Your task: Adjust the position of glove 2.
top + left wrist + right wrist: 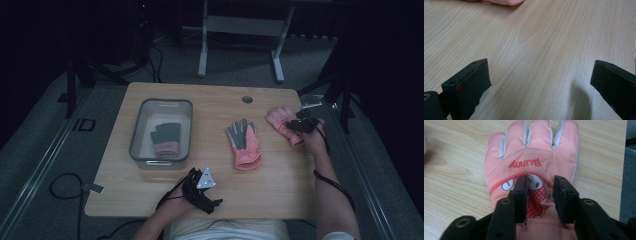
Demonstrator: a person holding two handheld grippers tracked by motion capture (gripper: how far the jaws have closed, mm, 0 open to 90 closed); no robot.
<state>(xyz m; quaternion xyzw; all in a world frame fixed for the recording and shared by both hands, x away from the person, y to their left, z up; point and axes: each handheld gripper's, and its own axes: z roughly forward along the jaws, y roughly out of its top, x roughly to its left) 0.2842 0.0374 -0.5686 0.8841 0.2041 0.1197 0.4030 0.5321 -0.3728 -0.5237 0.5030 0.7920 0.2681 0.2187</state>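
A pink glove (279, 118) (531, 152) lies back up at the table's right side, with a rabbit picture and red lettering on it. My right gripper (296, 125) (539, 180) points down onto it, its jaws a little apart on either side of the rabbit picture; I see no fold pinched between them. A second pink and grey glove (243, 142) lies palm up mid-table, and its cuff edge (501, 2) shows in the left gripper view. My left gripper (200, 186) (540, 75) rests near the front edge, open wide over bare wood.
A clear plastic bin (160, 101) stands at the table's left with a dark grey and pink glove (166, 139) in it. The wooden table (215, 102) has a round hole (247, 99) near its back edge. A desk frame stands on the floor behind.
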